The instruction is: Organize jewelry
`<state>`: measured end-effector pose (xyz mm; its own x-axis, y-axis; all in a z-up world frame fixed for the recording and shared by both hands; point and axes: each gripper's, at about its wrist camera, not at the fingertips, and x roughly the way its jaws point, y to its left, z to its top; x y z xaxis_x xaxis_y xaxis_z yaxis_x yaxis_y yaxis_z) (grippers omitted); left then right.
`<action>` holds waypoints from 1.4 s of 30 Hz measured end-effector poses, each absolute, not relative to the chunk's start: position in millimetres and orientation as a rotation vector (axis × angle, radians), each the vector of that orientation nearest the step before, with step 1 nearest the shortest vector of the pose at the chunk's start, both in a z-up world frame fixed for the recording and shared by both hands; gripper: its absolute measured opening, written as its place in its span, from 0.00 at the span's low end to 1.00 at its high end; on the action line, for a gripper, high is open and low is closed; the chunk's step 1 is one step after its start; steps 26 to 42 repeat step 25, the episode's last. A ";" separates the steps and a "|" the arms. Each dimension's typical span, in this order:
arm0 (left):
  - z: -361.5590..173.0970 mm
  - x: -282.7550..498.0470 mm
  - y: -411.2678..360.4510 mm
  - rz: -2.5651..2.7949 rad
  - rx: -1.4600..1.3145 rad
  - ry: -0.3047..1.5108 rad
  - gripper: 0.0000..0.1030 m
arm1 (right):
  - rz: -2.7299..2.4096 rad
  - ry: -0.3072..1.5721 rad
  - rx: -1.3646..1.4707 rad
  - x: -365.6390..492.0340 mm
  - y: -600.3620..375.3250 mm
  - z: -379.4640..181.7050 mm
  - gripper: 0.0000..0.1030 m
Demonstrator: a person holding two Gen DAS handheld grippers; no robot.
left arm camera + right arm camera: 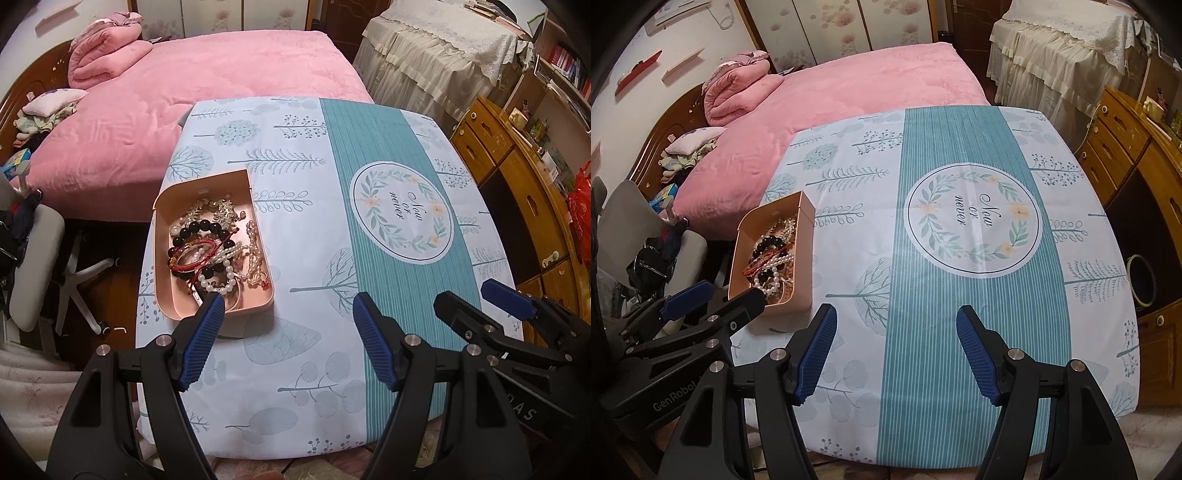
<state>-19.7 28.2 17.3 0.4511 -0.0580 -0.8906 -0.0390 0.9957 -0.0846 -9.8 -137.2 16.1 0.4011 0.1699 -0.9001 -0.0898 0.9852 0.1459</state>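
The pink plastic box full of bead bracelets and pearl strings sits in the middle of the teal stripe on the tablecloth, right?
Not quite. The pink plastic box of bracelets sits on the white tree-patterned part, near the table's left edge, clear of the teal stripe. The left wrist view shows it.

Your right gripper [895, 354] hangs over the tabletop [960, 332], jaws apart with nothing between them, above the teal stripe. To its left, the pink tray [807, 218] holds tangled bead bracelets [772, 258]. Your left gripper [718, 295] sits beside the tray's near end.
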 end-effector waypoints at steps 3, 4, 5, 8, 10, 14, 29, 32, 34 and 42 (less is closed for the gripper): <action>17.0 -18.6 26.8 -0.014 -0.096 1.105 0.68 | 0.164 1.148 0.079 -10.0 -138.7 15.4 0.66; 17.1 -18.5 26.8 -0.014 -0.095 1.105 0.68 | 0.163 1.148 0.079 -10.1 -138.9 15.6 0.66; 17.0 -18.6 26.5 -0.013 -0.094 1.104 0.68 | 0.164 1.147 0.079 -10.0 -139.0 15.5 0.66; 17.0 -18.9 26.4 -0.011 -0.092 1.102 0.68 | 0.166 1.147 0.080 -9.8 -139.3 15.4 0.66; 17.5 -18.5 25.8 -0.010 -0.088 1.100 0.68 | 0.165 1.147 0.079 -9.8 -139.5 15.5 0.66; 18.0 -16.6 22.9 -0.011 -0.085 1.100 0.68 | 0.166 1.148 0.079 -9.7 -139.7 15.4 0.66; 17.9 -16.3 20.4 -0.011 -0.082 1.101 0.68 | 0.163 1.147 0.078 -12.1 -146.2 15.8 0.66; 17.9 -16.3 20.4 -0.011 -0.082 1.101 0.68 | 0.163 1.147 0.078 -12.1 -146.2 15.8 0.66; 17.9 -16.3 20.4 -0.011 -0.082 1.101 0.68 | 0.163 1.147 0.078 -12.1 -146.2 15.8 0.66; 17.9 -16.3 20.4 -0.011 -0.082 1.101 0.68 | 0.163 1.147 0.078 -12.1 -146.2 15.8 0.66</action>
